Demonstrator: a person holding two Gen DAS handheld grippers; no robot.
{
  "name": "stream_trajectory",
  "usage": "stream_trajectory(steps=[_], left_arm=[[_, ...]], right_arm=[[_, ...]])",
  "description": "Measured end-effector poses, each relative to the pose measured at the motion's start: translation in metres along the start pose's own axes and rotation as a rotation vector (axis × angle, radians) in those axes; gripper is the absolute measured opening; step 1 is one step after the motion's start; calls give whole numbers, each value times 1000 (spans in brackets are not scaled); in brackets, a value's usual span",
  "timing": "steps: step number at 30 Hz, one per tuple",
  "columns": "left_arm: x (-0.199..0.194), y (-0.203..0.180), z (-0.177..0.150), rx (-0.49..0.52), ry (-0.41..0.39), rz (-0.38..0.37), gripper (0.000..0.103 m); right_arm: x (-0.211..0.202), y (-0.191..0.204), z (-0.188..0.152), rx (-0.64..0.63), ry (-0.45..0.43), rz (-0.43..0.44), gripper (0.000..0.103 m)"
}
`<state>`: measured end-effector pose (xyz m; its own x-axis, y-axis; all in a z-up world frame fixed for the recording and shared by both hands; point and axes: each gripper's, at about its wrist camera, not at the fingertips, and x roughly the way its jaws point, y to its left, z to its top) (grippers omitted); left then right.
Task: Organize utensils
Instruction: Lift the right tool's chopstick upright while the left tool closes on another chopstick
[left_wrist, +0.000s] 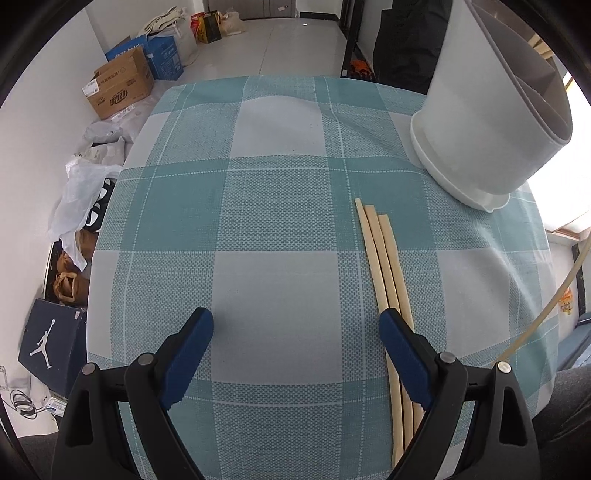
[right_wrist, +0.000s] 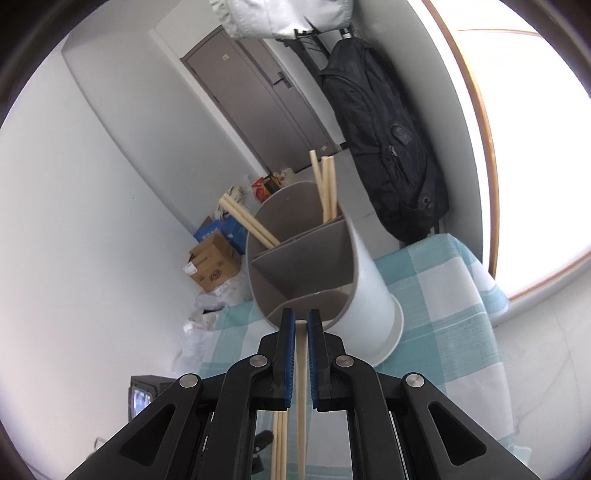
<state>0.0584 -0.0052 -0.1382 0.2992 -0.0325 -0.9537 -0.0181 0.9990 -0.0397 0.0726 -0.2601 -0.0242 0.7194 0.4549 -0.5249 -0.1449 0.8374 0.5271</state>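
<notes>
A pale wooden chopstick (right_wrist: 301, 369) is pinched between the blue pads of my right gripper (right_wrist: 301, 321), its tip just short of the white round divided utensil holder (right_wrist: 369, 291) ahead, which already carries chopsticks in two far compartments. My left gripper (left_wrist: 297, 325) hangs wide apart, holding nothing, over the teal-and-white checked tablecloth (left_wrist: 258, 206); three more pale chopsticks (left_wrist: 384, 266) lie under its right finger.

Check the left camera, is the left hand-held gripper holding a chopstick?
No, the left hand-held gripper stands wide open over the tablecloth, with the three chopsticks lying beside its right finger.
</notes>
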Motion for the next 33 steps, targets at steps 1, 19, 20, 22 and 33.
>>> stream_trajectory(steps=[1, 19, 20, 22, 33], left_arm=[[0, -1, 1, -1, 3, 2, 89], [6, -18, 6, 38, 44, 71, 89], [6, -17, 7, 36, 44, 68, 88], [7, -16, 12, 33, 41, 63, 82], [14, -19, 46, 46, 37, 16, 23]], right_arm=[[-1, -2, 0, 8, 1, 4, 6], [-18, -20, 4, 72, -5, 35, 6], [-19, -21, 4, 72, -5, 36, 6], [-20, -22, 5, 75, -4, 38, 6], [-24, -39, 8, 121, 9, 32, 6]])
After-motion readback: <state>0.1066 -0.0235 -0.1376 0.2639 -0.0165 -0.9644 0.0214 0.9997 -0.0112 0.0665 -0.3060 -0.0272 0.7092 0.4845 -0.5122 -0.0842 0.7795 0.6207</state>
